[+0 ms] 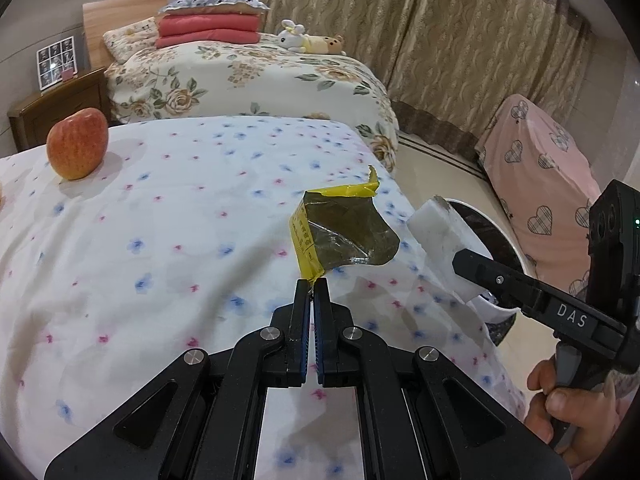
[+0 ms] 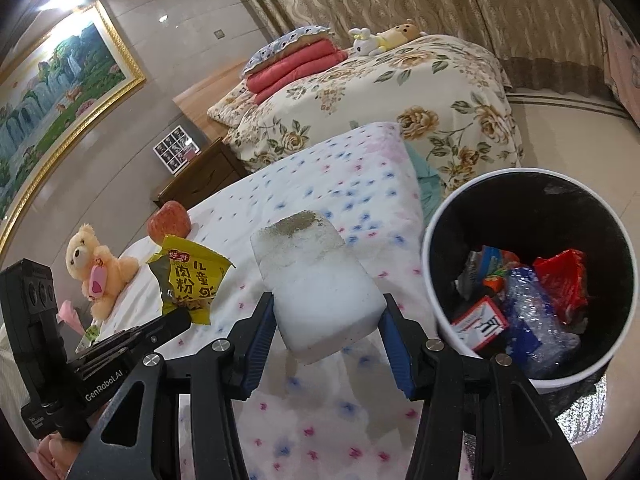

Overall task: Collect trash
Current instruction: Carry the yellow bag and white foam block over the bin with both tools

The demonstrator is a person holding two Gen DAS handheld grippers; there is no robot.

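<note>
My left gripper is shut on the corner of a yellow snack wrapper and holds it above the flowered bed sheet; the wrapper also shows in the right wrist view. My right gripper is shut on a white foam block with a dirty far end, held above the bed edge, left of the bin. The block also shows in the left wrist view. The trash bin, white outside and black inside, stands on the floor to the right, holding several wrappers.
A red apple and a teddy bear lie on the flowered sheet. A second bed with folded quilts and plush toys stands behind. A wooden nightstand stands at the left, a pink-covered object at the right.
</note>
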